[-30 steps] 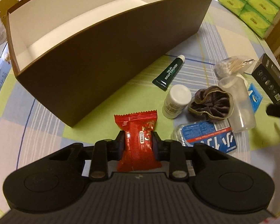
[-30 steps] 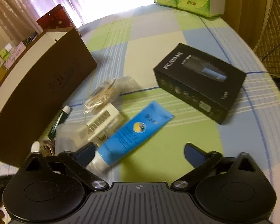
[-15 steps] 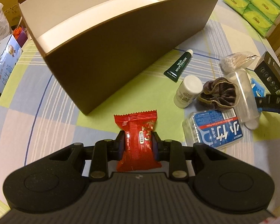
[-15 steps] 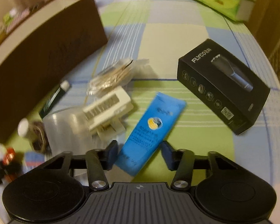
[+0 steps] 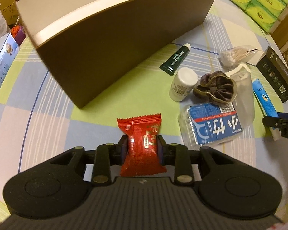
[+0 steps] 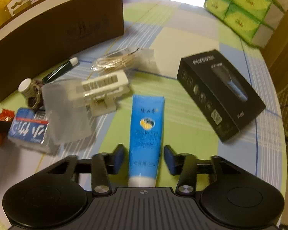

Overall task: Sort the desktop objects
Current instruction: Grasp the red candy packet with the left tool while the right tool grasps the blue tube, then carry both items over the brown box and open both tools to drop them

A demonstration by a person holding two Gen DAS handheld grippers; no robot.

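Observation:
My left gripper is shut on a red snack packet and holds it above the table, in front of the brown storage box with a white inside. My right gripper is open, its pads either side of a blue tube that lies on the table, small gaps on both sides. The blue tube and the right gripper's fingertips also show at the right edge of the left wrist view.
On the checked cloth lie a green tube, white bottle, brown scrunchie, blue floss-pick box, clear container, bag of cotton swabs and black box. Green tissue packs stand far right.
My left gripper has risen and drawn back with the red packet. My right gripper has swung onto the blue tube and narrowed around it; the tube now lies straight between the pads.

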